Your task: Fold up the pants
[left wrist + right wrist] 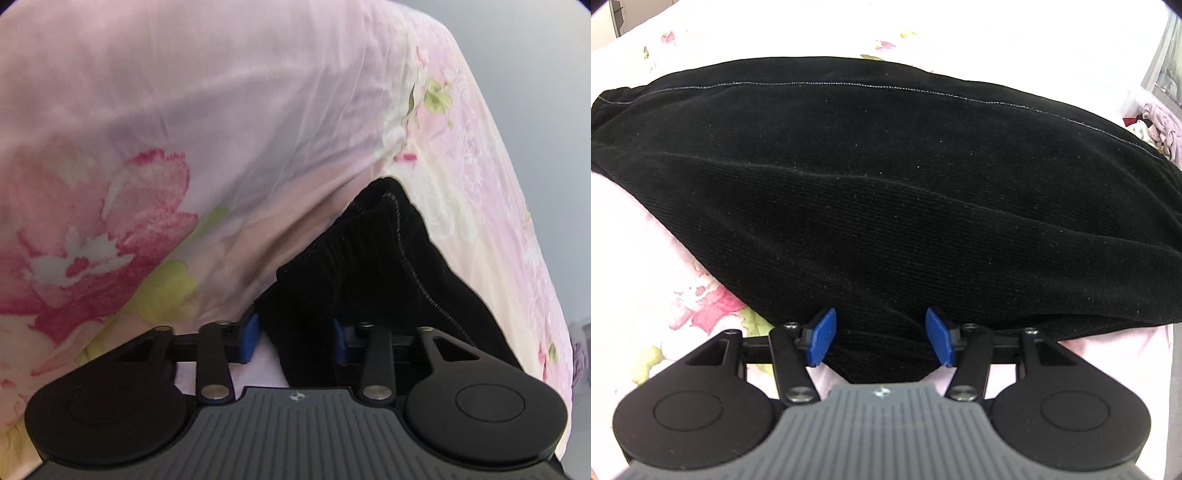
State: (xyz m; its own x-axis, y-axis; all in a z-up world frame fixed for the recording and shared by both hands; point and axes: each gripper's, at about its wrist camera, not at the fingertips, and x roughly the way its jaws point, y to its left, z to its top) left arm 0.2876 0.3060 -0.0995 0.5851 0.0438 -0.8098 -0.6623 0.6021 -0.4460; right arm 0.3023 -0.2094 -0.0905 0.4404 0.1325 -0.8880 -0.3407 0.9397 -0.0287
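- Your left gripper (295,341), black with blue pads, points steeply down at a pink bedsheet with large red flowers and green leaves (155,147).
- A bunched end of the black ribbed corduroy pants (369,266) sits between its two blue pads, filling the gap from about the middle across to the pad at 3 o'clock.
- The right pad is buried in the dark cloth, so only its edge shows; the left pad (248,341) stands just beside the cloth, and you cannot tell from this view whether it presses on the fabric.
- From that gripper the pants rise toward 1 o'clock, ending in a folded edge with a pale stitched seam.
- Your right gripper (882,338), the same black build with blue pads, hangs over the broad body of the same black pants (886,184), seen from the right wrist camera.
- Its jaws stand apart, and a narrow tongue of the black cloth runs down between them toward 6 o'clock.
- Neither pad (823,338) visibly squeezes the cloth; each blue face shows clear of it, so this gripper reads as open around the fabric.
- The pants spread from 9 o'clock to 3 o'clock across that view, with a thin pale seam along the far edge at 12 o'clock.
- The flowered sheet shows at 8 o'clock and along the top, and a heap of pale clothing (1156,125) lies at 2 o'clock, well apart.
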